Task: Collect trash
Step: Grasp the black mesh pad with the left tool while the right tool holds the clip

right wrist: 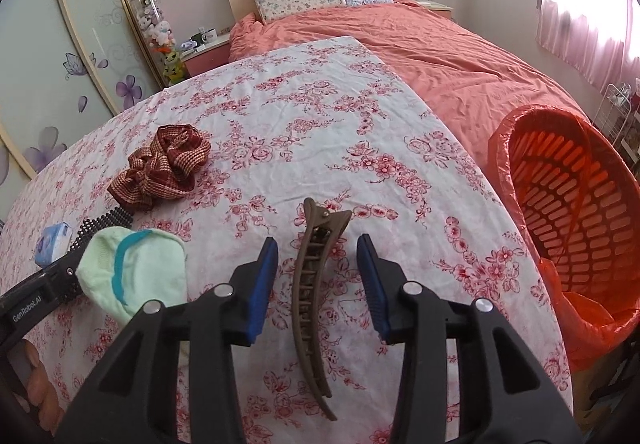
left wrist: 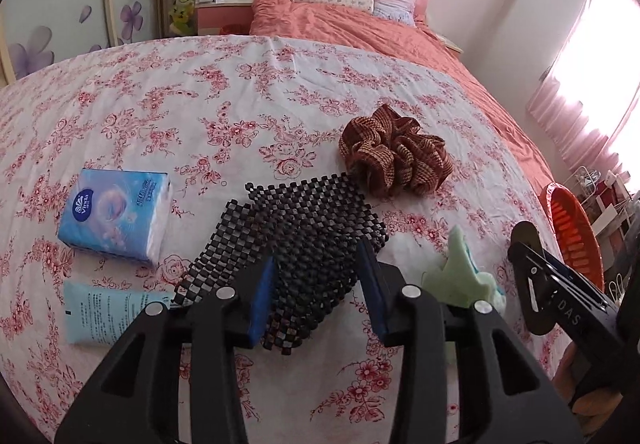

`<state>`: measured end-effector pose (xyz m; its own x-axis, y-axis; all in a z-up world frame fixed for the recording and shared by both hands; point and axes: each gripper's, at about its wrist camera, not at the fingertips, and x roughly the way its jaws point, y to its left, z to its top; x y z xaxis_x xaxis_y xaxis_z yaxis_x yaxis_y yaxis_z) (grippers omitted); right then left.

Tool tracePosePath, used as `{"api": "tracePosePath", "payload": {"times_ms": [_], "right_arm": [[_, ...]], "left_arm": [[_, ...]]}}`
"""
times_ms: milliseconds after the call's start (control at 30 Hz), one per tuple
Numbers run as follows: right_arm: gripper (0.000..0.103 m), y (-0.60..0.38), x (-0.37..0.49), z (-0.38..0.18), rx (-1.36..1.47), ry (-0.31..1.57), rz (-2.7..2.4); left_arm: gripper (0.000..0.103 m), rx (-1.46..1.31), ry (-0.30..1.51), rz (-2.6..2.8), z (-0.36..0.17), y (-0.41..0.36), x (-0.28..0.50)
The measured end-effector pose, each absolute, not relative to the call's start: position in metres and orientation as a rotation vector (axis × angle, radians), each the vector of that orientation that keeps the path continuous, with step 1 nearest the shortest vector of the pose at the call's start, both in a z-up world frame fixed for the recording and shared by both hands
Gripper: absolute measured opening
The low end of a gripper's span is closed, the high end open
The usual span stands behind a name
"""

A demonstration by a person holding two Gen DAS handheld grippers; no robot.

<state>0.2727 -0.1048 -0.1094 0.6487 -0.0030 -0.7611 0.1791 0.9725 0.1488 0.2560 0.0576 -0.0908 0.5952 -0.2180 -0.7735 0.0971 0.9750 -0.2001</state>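
My left gripper (left wrist: pixel 322 264) is open over a black beaded mat (left wrist: pixel 296 244) on the floral cloth (left wrist: pixel 200 103). A blue tissue pack (left wrist: pixel 116 213) and a pale blue tube (left wrist: pixel 104 316) lie to its left. A brown-red scrunchie (left wrist: pixel 396 155) lies beyond, and a light green sock (left wrist: pixel 460 280) lies to the right. My right gripper (right wrist: pixel 318 256) is open, its fingers on either side of a brown hair claw clip (right wrist: pixel 310 284) that lies on the cloth. The sock (right wrist: pixel 136 276) and scrunchie (right wrist: pixel 164 167) show to its left. An orange waste basket (right wrist: pixel 576 211) with an orange liner stands at the right.
The floral cloth (right wrist: pixel 320 103) covers a surface in front of a bed with a coral duvet (right wrist: pixel 420 43) and pillows. A wardrobe with flower decals (left wrist: pixel 60 3) stands at the left. A pink curtain (left wrist: pixel 592 63) and a wire rack (right wrist: pixel 616 111) are at the right.
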Motion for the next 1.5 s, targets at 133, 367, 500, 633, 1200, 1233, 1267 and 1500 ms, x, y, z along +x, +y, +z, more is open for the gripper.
{"api": "tracePosePath", "payload": {"times_ms": [133,367,500,633,1200,1233,1267,1500], "right_arm": [[0.036,-0.102,0.274,-0.109,0.189,0.869,-0.121],[0.016,-0.11,0.273,-0.108,0.152,0.878,-0.122],[0.016,-0.113,0.273,-0.108,0.174,0.876,-0.115],[0.016,-0.114,0.273,-0.108,0.179,0.876,-0.113],[0.016,-0.107,0.271,-0.107,0.151,0.878,-0.12],[0.016,-0.108,0.272,-0.107,0.154,0.878,-0.117],[0.016,-0.109,0.272,-0.107,0.158,0.878,-0.115],[0.016,-0.114,0.27,-0.108,0.187,0.876,-0.104]], "left_arm": [[0.044,-0.115,0.905,-0.186,-0.091,0.054,0.253],[0.044,-0.014,0.882,-0.169,-0.094,0.043,0.247],[0.045,-0.021,0.869,-0.167,-0.095,0.044,0.246],[0.045,-0.052,0.865,-0.179,-0.094,0.048,0.247],[0.05,-0.023,0.864,-0.208,-0.093,0.026,0.249],[0.05,-0.028,0.863,-0.207,-0.093,0.028,0.248],[0.05,-0.03,0.86,-0.208,-0.093,0.031,0.248],[0.049,-0.04,0.868,-0.229,-0.094,0.039,0.247]]}}
